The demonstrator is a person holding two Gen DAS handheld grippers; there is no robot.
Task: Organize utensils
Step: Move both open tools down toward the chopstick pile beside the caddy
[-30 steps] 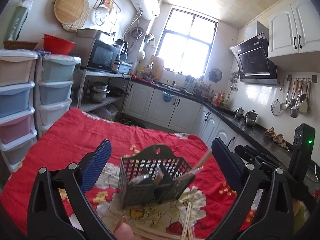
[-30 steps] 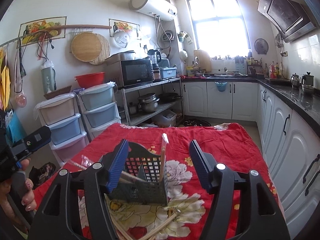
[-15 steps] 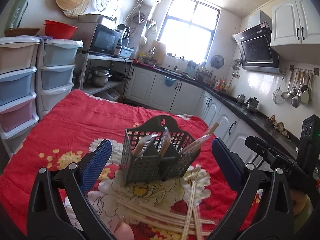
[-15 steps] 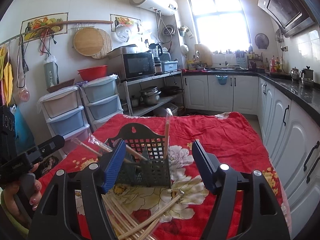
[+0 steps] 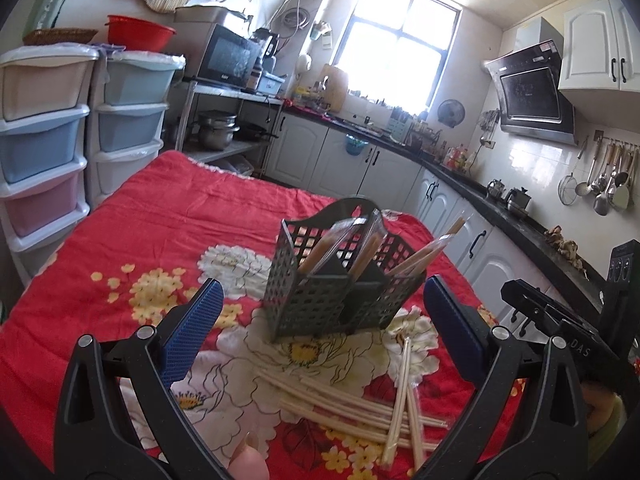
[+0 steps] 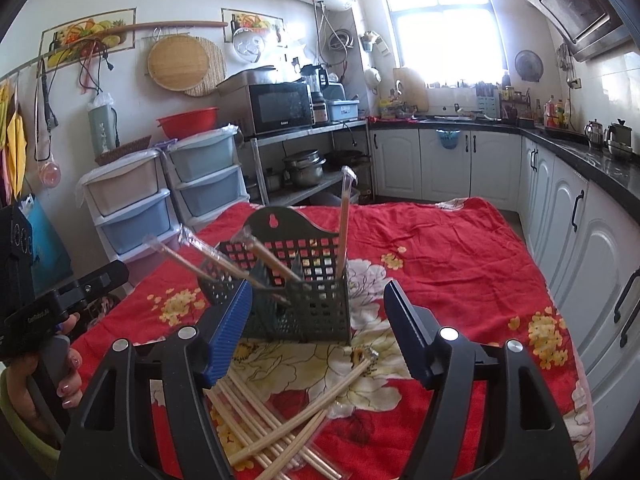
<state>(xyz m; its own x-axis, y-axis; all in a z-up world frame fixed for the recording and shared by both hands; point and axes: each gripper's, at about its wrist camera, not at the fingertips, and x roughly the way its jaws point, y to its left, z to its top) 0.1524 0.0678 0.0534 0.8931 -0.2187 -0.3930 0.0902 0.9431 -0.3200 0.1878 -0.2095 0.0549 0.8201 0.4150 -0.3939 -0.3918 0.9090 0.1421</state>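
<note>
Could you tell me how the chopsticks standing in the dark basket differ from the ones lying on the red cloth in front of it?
The chopsticks in the basket stand or lean upright in the basket; the loose chopsticks lie flat on the cloth. The basket ones are spread among compartments; the loose ones are piled crisscross. Both look like pale wooden sticks in clear wrappers.

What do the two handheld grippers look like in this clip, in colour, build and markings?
Both are alike: the left gripper and right gripper have black plastic arms with triangular cut-outs and silver pivot bolts, ending in blue ribbed pads. Seen from the other camera, each has a black pistol-style body with small white lettering, too small to read. A light green sleeve cuff shows at the left hand.
</note>
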